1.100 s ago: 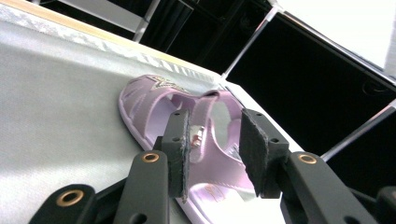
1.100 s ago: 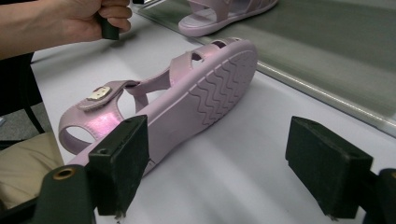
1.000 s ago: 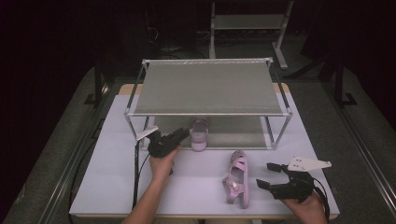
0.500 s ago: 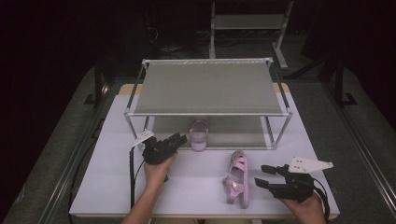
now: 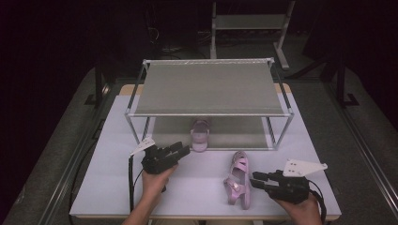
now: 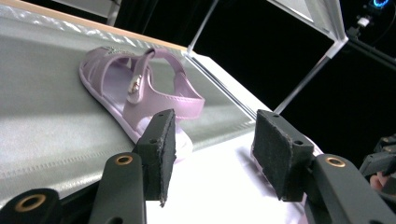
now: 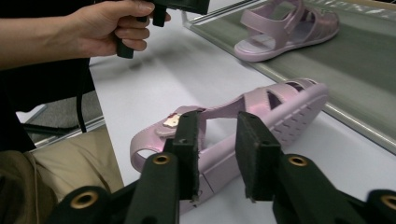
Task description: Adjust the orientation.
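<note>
White tabletop carries a two-tier metal rack at mid-depth, grey mesh shelves top and bottom. One pink sandal sits on the rack's lower shelf at the front edge, heel poking slightly over the lip, toe pointing back; rack's front posts flank it, nothing else in front of it. Second sandal lies on the tabletop in front of the rack, right of centre, tipped on its side with the sole facing right. Left hand-held gripper is held low over the tabletop, jaws aimed at the shelf sandal, spread wide and empty, just short of the heel; in the left gripper view that sandal sits beyond the pads, not between them. Left hand wraps the grip from below, forearm coming up from the near edge. Right hand-held gripper lies near-horizontal, pointing left at the second sandal; in the right gripper view its jaws are partly open, straddling the strap, not clamped. Right hand is at the near right edge.
</note>
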The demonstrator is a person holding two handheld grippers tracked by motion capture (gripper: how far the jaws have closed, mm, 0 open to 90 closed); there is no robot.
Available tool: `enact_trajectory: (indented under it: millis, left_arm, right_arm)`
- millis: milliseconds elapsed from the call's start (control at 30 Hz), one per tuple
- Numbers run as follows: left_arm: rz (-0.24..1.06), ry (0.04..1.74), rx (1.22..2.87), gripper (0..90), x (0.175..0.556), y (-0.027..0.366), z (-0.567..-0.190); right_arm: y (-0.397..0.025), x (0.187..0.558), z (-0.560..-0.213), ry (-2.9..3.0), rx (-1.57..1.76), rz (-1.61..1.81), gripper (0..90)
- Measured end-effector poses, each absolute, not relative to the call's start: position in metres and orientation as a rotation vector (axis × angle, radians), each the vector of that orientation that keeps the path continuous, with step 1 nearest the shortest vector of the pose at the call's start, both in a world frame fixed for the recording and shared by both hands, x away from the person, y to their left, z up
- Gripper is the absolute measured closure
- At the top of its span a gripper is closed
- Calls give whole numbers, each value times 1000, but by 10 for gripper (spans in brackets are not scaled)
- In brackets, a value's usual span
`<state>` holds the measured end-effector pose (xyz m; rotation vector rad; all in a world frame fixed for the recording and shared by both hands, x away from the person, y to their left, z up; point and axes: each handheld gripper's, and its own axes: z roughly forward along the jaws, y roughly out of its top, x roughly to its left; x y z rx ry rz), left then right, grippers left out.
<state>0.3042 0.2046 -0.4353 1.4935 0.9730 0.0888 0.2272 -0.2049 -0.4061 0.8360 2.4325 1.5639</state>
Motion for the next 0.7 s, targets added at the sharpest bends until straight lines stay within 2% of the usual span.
enact_trajectory:
  millis: [133,567,700]
  left_arm:
    - [84,966,1501,455,299,208,-433]
    - [89,967,1527,347,281,229,-430]
    - [92,973,1518,345,276,239,-432]
  right_arm:
    - [-199,227,-406,2460,809,1551,739]
    - [-183,229,-410,2505,794,1479,753]
    - [-180,229,-412,2514,796,1466,761]
